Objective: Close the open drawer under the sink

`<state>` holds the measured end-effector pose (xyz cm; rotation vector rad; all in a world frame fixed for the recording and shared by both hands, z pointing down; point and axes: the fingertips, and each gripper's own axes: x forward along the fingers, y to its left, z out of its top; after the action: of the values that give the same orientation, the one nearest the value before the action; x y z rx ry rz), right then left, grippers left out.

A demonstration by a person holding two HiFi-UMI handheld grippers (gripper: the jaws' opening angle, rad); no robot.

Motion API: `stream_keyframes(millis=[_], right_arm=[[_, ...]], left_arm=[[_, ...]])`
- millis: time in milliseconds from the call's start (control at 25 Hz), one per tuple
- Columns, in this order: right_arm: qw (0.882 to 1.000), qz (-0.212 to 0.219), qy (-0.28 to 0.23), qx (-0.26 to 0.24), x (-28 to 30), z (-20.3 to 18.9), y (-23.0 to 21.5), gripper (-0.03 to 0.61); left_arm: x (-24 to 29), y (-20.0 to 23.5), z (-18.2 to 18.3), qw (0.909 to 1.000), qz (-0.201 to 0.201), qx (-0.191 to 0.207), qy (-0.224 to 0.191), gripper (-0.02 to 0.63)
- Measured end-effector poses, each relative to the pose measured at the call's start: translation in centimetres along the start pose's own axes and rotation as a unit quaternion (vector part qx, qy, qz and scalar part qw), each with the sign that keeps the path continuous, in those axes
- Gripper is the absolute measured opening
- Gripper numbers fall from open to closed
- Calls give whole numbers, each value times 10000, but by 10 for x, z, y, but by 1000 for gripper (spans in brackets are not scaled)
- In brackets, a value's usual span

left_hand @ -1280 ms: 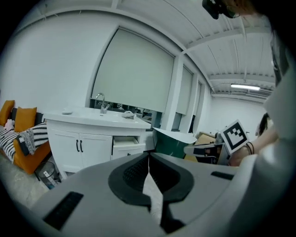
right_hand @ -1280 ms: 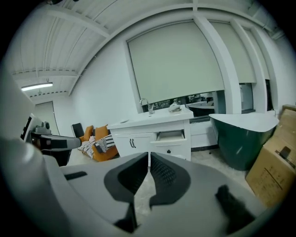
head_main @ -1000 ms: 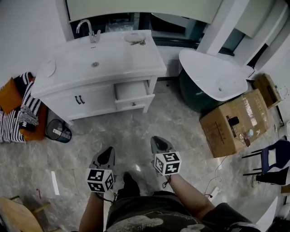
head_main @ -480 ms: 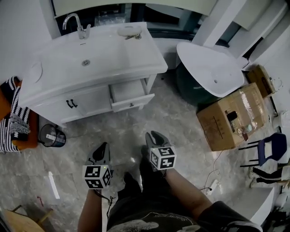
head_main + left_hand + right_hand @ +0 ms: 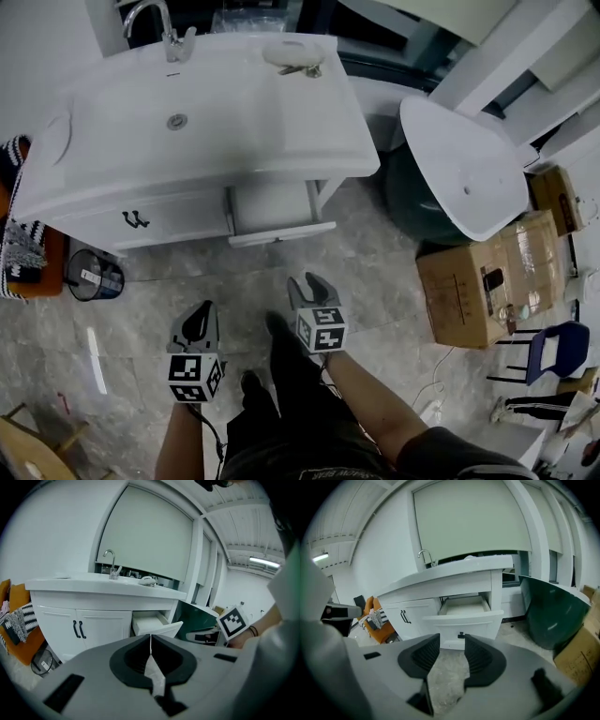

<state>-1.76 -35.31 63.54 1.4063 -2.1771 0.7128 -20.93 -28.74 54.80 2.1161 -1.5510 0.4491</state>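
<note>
The white sink cabinet stands ahead of me, and its right-hand drawer is pulled out, showing a bare white inside. In the right gripper view the drawer front with its small dark knob lies straight ahead, some way off. My right gripper hovers over the floor in front of the drawer; its jaws are opening and nothing is between them. My left gripper hangs lower left of it, shut and empty, pointing at the cabinet with the drawer beyond.
Two cabinet doors with black handles sit left of the drawer. A dark bin and striped cloth are at the left. A dark green tub with a white top, a cardboard box and a blue chair stand at the right.
The cabinet has grown nearer and larger as I stepped toward it. Both grippers have moved forward and lower, and the right gripper's jaws have spread apart.
</note>
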Motion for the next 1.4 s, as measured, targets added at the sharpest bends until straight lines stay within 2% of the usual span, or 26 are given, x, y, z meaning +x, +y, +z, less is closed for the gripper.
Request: stream_keyframes(millis=[120, 280, 520, 720, 840, 1080, 1280, 1400], right_arm=[[9999, -38, 87, 48, 45, -8, -12, 152], [9999, 7, 104, 124, 97, -17, -21, 152], [9995, -39, 271, -185, 157, -39, -28, 152], [9992, 7, 401, -1, 195, -50, -37, 152], [9992, 198, 337, -11, 209, -51, -35, 150], [9982, 249, 181, -510, 212, -41, -32, 146], [9994, 124, 212, -236, 215, -34, -31, 146], [9999, 102, 109, 54, 224, -14, -26, 146]], left_arm=[[31, 21, -1, 9996, 260, 24, -104, 17], [67, 44, -13, 9986, 490, -132, -146, 17], [106, 64, -45, 9980, 579, -241, -59, 17], [124, 70, -71, 9981, 558, -255, 113, 17], [132, 69, -82, 9979, 541, -293, 199, 17], [144, 68, -92, 9979, 497, -312, 286, 17], [150, 64, -89, 9982, 437, -268, 300, 17], [151, 65, -84, 9985, 415, -222, 269, 17]])
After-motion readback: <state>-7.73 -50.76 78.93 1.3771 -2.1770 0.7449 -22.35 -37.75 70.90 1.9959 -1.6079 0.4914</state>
